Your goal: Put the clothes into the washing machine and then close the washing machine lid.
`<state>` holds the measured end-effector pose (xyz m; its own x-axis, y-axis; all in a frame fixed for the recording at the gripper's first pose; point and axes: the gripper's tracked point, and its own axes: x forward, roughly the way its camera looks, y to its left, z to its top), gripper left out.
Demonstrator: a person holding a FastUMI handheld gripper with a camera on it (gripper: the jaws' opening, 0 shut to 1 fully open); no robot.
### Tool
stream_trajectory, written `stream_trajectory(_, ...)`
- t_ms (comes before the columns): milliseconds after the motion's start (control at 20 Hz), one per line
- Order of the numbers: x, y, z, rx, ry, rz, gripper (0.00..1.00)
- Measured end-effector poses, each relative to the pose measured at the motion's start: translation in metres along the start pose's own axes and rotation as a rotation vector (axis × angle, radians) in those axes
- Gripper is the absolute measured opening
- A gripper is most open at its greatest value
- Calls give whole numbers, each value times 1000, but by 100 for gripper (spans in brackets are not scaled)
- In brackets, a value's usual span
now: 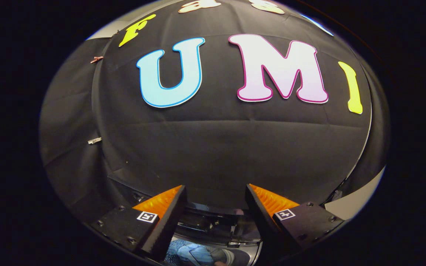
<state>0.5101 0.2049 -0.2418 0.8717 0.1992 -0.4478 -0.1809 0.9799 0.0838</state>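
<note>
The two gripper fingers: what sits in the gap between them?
In the gripper view the gripper is open, and low between its fingers lies bluish clothing in the washing machine opening.

place: recording booth | evidence: black cloth wall (216, 147) draped behind washing machine (216, 221)

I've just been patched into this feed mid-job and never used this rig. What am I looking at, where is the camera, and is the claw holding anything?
The camera rides on a hand-held claw and looks forward along its two fingers, which stand apart, open, with nothing pressed between them. Beyond them hangs the booth's black cloth wall. Low between the fingers you glimpse the dark top edge of what looks like the washing machine, and below it some light blue cloth, probably the clothes. Whether they already lie inside is hard to tell.
</note>
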Motion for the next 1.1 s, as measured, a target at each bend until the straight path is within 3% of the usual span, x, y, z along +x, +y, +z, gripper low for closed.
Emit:
stream_trajectory(350,-8,0,-6,11,26,-8,99)
stream_trajectory(650,-55,12,-23,2,25,-10,99)
stream_trajectory(950,-103,23,-57,17,72,4,99)
stream_trajectory(1100,-118,26,-96,-13,163,-16,98)
